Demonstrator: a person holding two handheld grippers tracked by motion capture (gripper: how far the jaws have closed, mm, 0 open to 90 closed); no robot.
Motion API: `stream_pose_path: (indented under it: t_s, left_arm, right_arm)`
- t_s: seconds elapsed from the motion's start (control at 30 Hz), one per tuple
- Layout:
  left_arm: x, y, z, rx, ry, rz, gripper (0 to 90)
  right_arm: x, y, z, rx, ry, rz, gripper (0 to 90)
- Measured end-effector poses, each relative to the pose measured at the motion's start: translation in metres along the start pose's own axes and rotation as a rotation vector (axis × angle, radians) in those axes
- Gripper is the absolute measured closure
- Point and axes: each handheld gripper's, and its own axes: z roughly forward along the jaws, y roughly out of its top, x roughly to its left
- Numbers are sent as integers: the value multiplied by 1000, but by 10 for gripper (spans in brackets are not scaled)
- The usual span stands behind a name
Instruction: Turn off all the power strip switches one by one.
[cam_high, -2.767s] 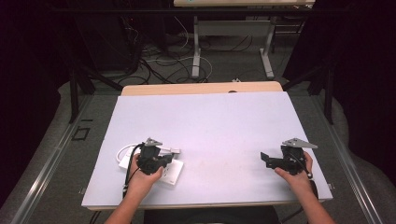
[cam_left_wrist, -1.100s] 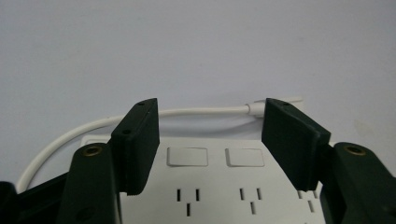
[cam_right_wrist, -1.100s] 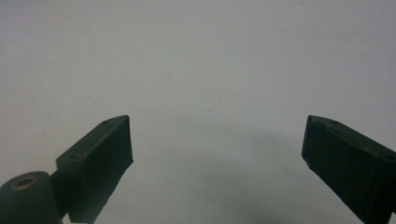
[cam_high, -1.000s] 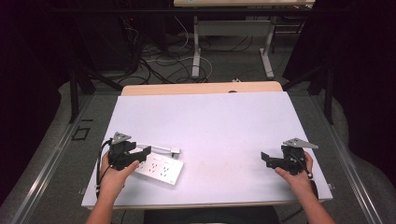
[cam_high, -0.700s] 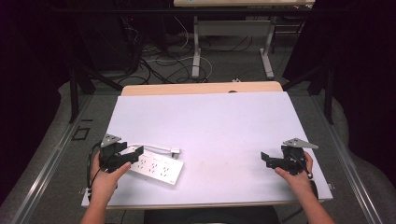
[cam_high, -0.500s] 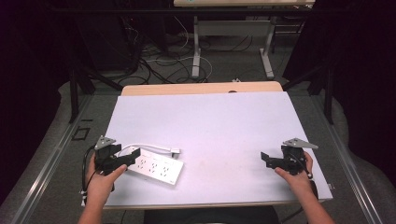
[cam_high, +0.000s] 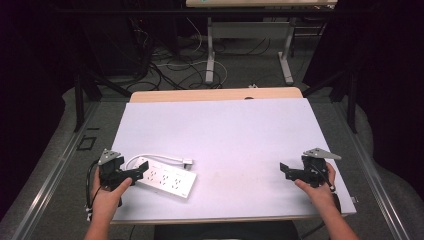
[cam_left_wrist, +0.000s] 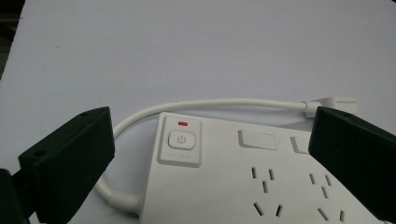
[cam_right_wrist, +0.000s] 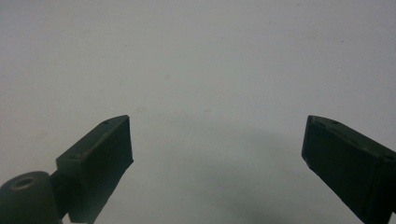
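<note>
A white power strip (cam_high: 167, 177) lies flat near the table's front left, its short cable (cam_high: 160, 158) curving round to a plug (cam_high: 186, 161) behind it. My left gripper (cam_high: 141, 170) sits at the strip's left end. In the left gripper view its jaws (cam_left_wrist: 210, 158) stand wide apart and have just been opening. The strip's switch end (cam_left_wrist: 243, 177), with a power button (cam_left_wrist: 181, 140), lies ahead between them, and neither pad presses on it. My right gripper (cam_high: 284, 170) rests open near the front right, with nothing between its jaws (cam_right_wrist: 217, 154).
The white tabletop (cam_high: 225, 130) has a wooden strip (cam_high: 215, 95) along its far edge. Beyond it are a dark floor with loose cables (cam_high: 170, 65) and the legs of another table (cam_high: 210, 50). Metal rails (cam_high: 45, 185) run along both sides.
My left hand has drawn back leftward off the power strip to the table's left edge, and its jaws have spread. The strip stays flat with its cable stretched out. The right hand has kept still.
</note>
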Motion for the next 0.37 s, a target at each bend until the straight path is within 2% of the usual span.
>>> stream_pose_path:
  t_s: [0.07,0.23,0.37]
  left_arm:
    - [1,-1,-1,-6,-6,1,4]
    - [3,0,-3,-8,24,-1,4]
    - [5,0,-4,-12,32,-9,6]
  right_arm:
    - [0,0,0,-1,1,-2,80]
    - [0,0,1,0,0,-12,80]
    - [-1,0,1,-1,0,-11,80]
